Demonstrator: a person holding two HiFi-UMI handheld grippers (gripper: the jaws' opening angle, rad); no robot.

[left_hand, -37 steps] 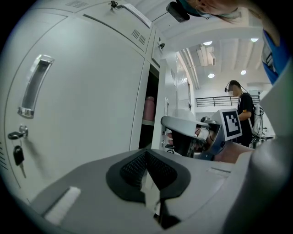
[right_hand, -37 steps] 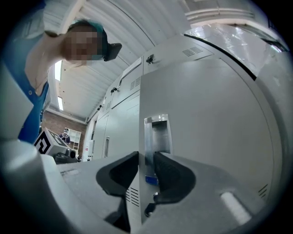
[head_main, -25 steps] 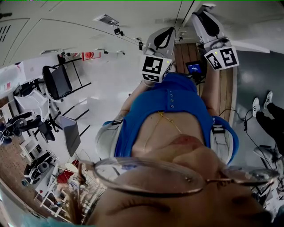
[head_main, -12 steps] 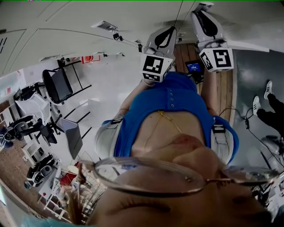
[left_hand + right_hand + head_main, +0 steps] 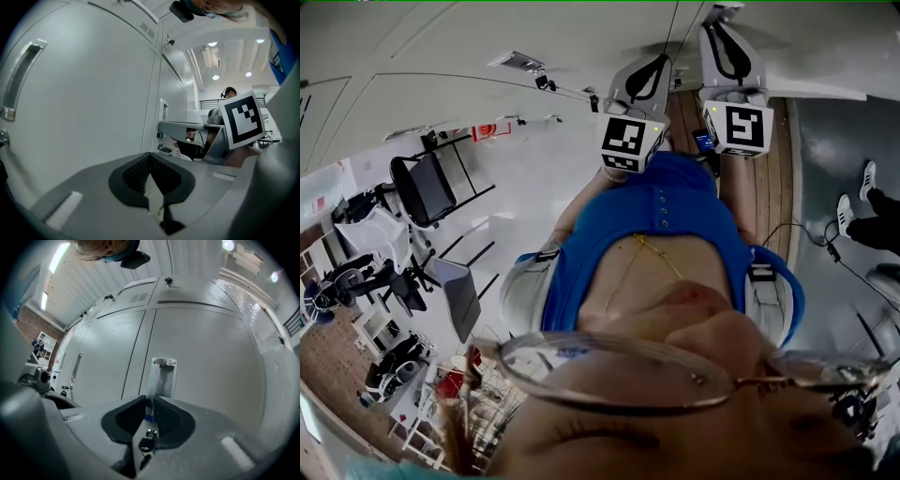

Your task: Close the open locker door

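Observation:
In the right gripper view, a grey locker door [image 5: 201, 362] fills the middle, and it looks about level with its neighbours. It carries an upright silver handle [image 5: 163, 373] with a blue tag at its lower end. Below the handle a key [image 5: 147, 445] hangs in the lock. My right gripper [image 5: 150, 405] is closing its jaws, with the handle's lower end between the pads and touching them. The left gripper [image 5: 150, 161] is shut on nothing and points along the locker fronts [image 5: 89, 103]. In the head view both grippers are raised side by side, left [image 5: 645, 80] and right [image 5: 724, 42].
A closed locker with a long handle [image 5: 76, 366] stands left of the gripped one. In the left gripper view the right gripper's marker cube [image 5: 241, 119] shows to the right. Behind me are black chairs [image 5: 427, 187], shelving [image 5: 394, 366] and a wooden floor strip [image 5: 769, 187].
The right gripper has shifted left, closer to the left gripper's side. The left gripper has hardly moved.

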